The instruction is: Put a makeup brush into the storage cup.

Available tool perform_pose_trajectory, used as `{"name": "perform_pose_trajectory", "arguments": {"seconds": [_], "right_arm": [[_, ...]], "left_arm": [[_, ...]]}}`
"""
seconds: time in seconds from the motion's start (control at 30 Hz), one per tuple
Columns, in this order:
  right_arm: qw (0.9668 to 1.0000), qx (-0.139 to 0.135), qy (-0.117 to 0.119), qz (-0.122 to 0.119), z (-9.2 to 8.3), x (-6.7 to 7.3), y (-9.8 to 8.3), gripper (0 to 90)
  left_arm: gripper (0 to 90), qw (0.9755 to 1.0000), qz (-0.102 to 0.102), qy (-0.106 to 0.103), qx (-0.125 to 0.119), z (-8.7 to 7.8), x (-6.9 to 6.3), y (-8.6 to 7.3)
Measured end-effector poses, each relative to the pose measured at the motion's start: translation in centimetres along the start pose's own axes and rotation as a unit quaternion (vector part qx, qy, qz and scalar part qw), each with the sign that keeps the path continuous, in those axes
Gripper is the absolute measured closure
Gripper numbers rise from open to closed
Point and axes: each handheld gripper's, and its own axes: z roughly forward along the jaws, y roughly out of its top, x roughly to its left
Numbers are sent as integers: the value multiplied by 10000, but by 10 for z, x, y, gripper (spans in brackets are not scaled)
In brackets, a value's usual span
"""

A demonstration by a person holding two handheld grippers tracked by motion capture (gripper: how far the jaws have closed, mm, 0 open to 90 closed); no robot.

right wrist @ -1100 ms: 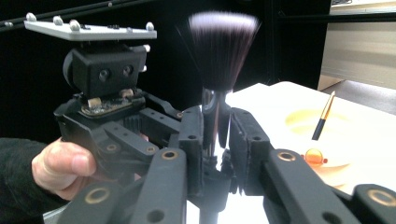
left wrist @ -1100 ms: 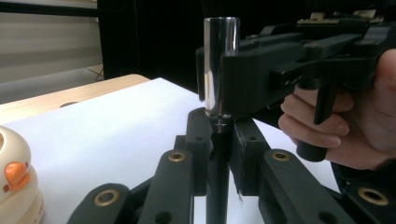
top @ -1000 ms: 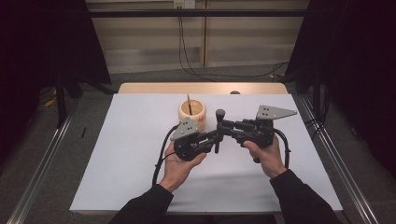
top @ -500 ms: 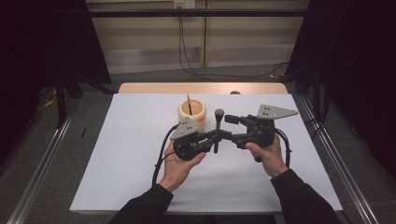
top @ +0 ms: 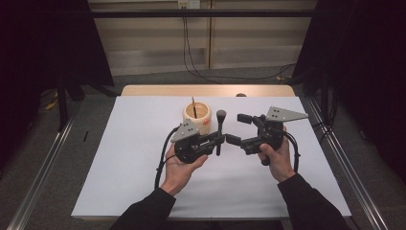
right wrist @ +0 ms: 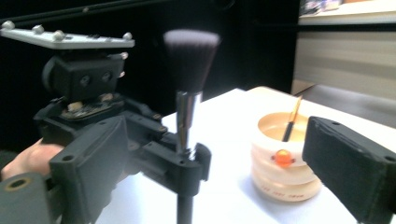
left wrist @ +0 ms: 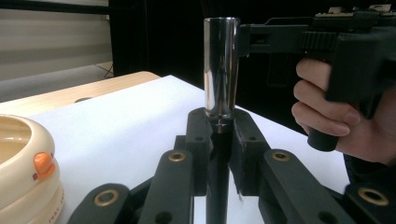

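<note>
The left claw [top: 218, 140] is squeezing the brush [top: 220, 125], holding it straight up above the white worktop [top: 119, 167]. The right claw [top: 235, 128] has just been opening beside it, with nothing inside. A cream cup [top: 197, 115] is sitting just behind.

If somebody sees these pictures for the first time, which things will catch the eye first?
First, the makeup brush, upright at the middle of the white table and clamped by the left gripper. Facing it, the right gripper has just been opening, with nothing between its jaws. Behind the brush stands a cream holder with a thin brush inside.
</note>
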Motion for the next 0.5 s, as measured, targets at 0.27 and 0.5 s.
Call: {"name": "perform_pose_trajectory", "arguments": {"seconds": [0.27,0.5], "right_arm": [[9995,-41,-298,-75,-1,2,-3,69],[9964,-6,-808,-273,-1,0,-9,30]], "left_arm": [[795,9999,-1,140,-34,-7,7,4],[795,9997,29,246,-28,-14,11,6]]}}
